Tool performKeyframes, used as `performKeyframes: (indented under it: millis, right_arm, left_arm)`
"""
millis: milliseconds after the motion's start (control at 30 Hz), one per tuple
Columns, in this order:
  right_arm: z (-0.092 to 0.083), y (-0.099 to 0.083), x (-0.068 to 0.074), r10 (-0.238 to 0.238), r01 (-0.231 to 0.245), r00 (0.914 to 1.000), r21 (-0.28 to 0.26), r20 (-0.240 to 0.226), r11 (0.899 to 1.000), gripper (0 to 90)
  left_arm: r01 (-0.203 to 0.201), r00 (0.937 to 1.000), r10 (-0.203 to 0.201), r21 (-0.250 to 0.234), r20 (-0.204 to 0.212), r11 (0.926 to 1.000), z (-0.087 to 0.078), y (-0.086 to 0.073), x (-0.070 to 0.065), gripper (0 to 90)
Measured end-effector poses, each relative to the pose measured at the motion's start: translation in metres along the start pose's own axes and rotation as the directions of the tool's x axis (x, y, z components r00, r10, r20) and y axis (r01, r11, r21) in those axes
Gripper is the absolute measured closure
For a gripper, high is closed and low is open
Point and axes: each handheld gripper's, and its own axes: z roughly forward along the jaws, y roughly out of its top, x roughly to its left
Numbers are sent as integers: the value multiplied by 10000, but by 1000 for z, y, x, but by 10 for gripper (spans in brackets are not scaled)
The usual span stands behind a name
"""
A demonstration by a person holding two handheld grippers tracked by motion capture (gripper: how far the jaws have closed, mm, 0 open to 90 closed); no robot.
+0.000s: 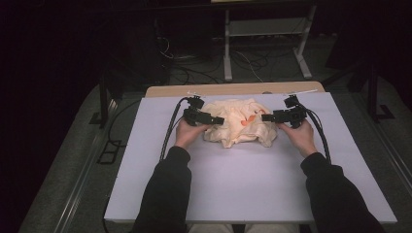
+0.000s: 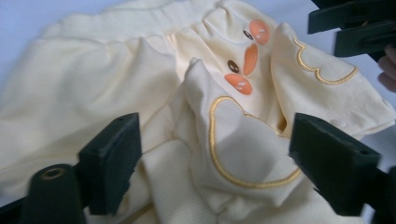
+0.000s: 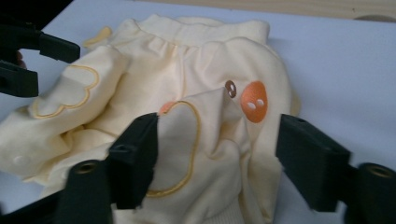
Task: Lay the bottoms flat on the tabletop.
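A pale lavender-white board [image 1: 233,184] covers the worktop [image 1: 165,91], whose bare wooden edge shows along the 12 o'clock side. Directly on the board, toward 12 o'clock from its middle, lies a crumpled cream-yellow garment [image 1: 238,124] with orange patches and gold-stitched outlines, bunched in loose folds.

Garment [image 1: 239,121] on table [image 1: 243,184], between grippers
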Motion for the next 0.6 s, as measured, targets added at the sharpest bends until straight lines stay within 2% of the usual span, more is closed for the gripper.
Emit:
performKeyframes:
  millis: [167, 267, 433, 600]
  right_arm:
    - [-9, 1, 3, -192, 189, 9991, -62, -387, 9998, 124]
    - [-14, -1, 7, -316, 315, 9979, -20, -574, 9995, 34]
    - [-24, -9, 11, -597, 575, 9940, -270, -912, 9980, 19]
    - [-33, -16, 13, -755, 732, 9919, -262, -1019, 9970, 19]
  left_arm:
    - [-279, 9993, 287, -338, 240, 9990, -16, -3, -1, 8]
    - [-467, 9984, 481, -422, 313, 9980, -25, -7, -3, 0]
    - [-795, 9961, 815, -550, 351, 9953, -37, -16, -2, 0]
    - [-1019, 9941, 1046, -821, 293, 9914, -49, -23, 0, 0]
